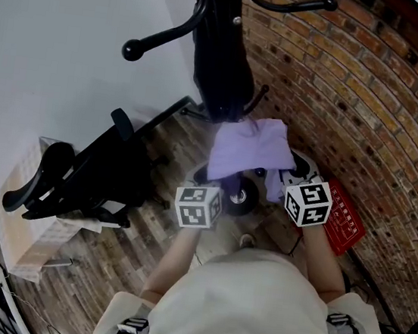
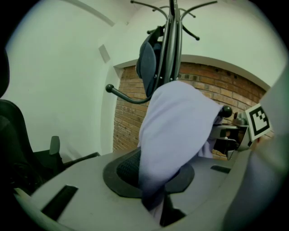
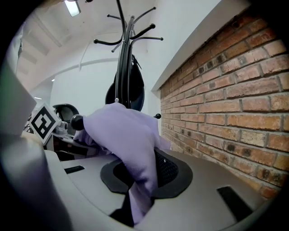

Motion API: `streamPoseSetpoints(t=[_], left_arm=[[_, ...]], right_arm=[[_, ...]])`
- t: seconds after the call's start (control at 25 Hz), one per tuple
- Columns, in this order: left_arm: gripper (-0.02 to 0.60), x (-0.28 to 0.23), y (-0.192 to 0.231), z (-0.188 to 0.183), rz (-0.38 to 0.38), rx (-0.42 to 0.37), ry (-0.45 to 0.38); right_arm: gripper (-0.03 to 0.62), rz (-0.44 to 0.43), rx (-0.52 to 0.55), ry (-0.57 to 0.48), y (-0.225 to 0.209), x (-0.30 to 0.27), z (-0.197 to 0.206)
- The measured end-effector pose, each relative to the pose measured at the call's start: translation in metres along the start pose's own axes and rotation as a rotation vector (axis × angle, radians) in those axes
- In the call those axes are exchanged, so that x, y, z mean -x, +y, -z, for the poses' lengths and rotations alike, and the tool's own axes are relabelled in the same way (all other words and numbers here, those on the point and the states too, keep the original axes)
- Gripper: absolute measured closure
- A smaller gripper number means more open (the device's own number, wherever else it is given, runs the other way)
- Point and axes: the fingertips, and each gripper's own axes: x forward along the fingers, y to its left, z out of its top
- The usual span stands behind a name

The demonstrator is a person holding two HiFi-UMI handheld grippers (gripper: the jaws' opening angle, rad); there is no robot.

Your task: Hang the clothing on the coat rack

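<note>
In the head view, a lilac garment (image 1: 249,149) hangs bunched between the left gripper (image 1: 219,180) and the right gripper (image 1: 284,178). It is just in front of the coat rack (image 1: 221,65), which stands by the brick wall (image 1: 349,89). A dark bundle (image 1: 223,88) already hangs on the rack; it may be a bag or a jacket.

In the left gripper view, the jaws sit nearly together, pinching a fold of the cloth. The cloth rises from them and drapes across toward the other gripper. A knobbed hook (image 2: 124,95) curves out behind it.

In the right gripper view, the jaws are narrow and clamped on another fold, with the rack's top hooks high above.

The garment looks light, soft and limp, so it will likely sag wherever it is unsupported. Two holds along one edge, with the span between them kept taut, should let it drop over a hook.
</note>
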Motion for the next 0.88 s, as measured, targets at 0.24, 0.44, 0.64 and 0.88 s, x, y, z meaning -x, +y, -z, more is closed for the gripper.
streamPoseSetpoints(t=[0.24, 0.44, 0.64, 0.88], left_arm=[[0.525, -0.012, -0.025, 0.034, 0.065, -0.019, 0.064], [0.524, -0.024, -0.053, 0.053, 0.149, -0.020, 0.082], [0.523, -0.025, -0.063, 0.056, 0.160, 0.005, 0.083], [0.504, -0.014, -0.065, 0.059, 0.175, 0.045, 0.066]], right_arm=[[0.528, -0.063, 0.014, 0.054, 0.026, -0.007, 0.035], [0.520, -0.127, -0.003, 0.068, 0.056, -0.013, 0.055], [0.511, -0.120, -0.001, 0.077, 0.070, -0.010, 0.061], [0.496, -0.095, -0.003, 0.087, 0.075, -0.002, 0.064]])
